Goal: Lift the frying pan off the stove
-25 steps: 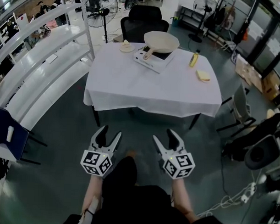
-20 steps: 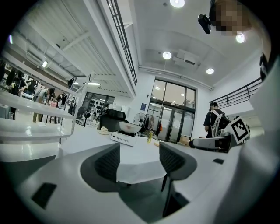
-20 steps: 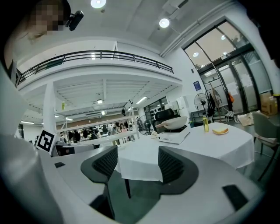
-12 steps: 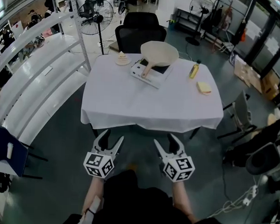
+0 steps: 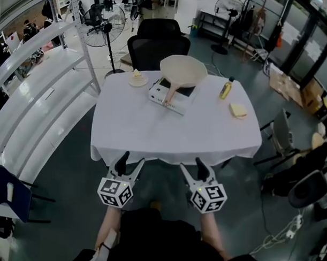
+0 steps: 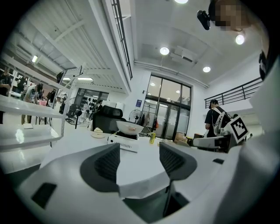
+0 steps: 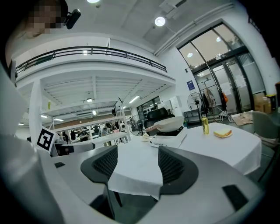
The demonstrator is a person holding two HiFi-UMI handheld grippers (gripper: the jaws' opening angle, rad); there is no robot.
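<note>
Left gripper (image 5: 131,159) and right gripper (image 5: 191,164), jaws spread and empty, hover well short of the stove (image 5: 172,96). Grip the pan (image 5: 183,69) by its handle (image 5: 170,92) firmly; lift level.

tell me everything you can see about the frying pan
The frying pan is round, cream-coloured and smooth-looking, with a light tan handle angled toward the person. It sits upright on the white stove at the far side of the table. Nothing but the stove touches it.

White left tongs (image 5: 133,158), white right tongs (image 5: 189,162)
</note>
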